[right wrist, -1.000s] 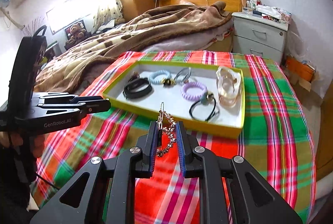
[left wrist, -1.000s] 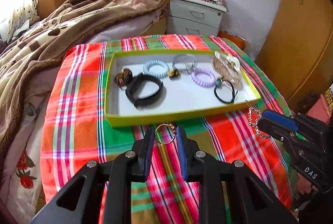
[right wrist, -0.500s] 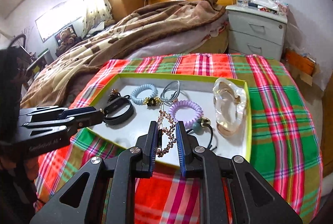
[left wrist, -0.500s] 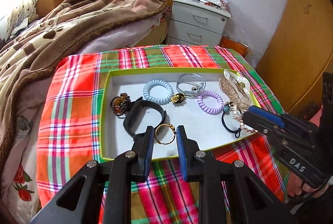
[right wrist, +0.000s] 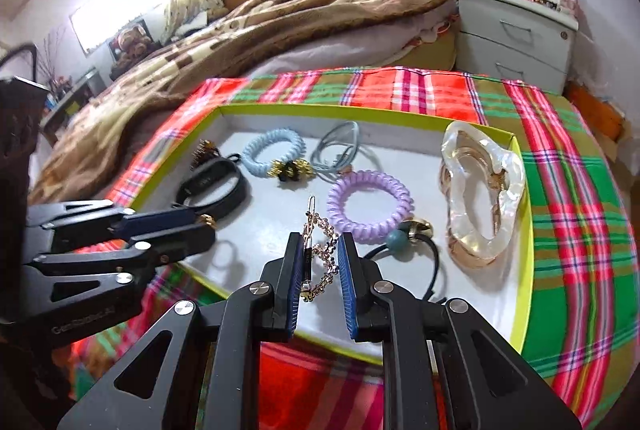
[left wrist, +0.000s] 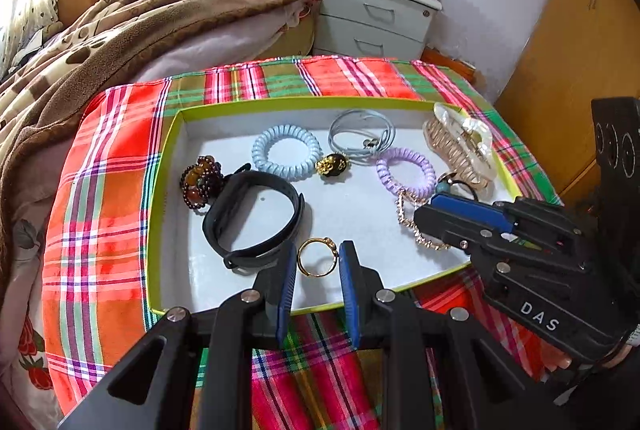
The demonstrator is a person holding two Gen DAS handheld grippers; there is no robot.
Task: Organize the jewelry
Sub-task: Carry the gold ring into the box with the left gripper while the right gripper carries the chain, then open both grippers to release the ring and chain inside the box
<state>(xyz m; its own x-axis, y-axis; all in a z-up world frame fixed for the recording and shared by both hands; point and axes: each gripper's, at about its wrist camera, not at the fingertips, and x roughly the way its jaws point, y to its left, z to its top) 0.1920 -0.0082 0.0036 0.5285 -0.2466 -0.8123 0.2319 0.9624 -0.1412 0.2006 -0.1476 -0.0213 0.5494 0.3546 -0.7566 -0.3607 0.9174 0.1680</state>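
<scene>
Now left gripper (left wrist: 318, 262) clamped on gold ring (left wrist: 316, 257), right gripper (right wrist: 319, 262) pinching chain bracelet (right wrist: 320, 254).

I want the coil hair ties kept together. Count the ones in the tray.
2. The blue coil hair tie lies toward the back of the tray, beside the grey cord loop. The purple coil hair tie lies to its right, near the hair claw. None seems hidden.

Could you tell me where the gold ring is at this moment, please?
In the left wrist view the gold ring sits clamped in the left gripper, over the near part of the tray, just right of the black wristband.
</scene>
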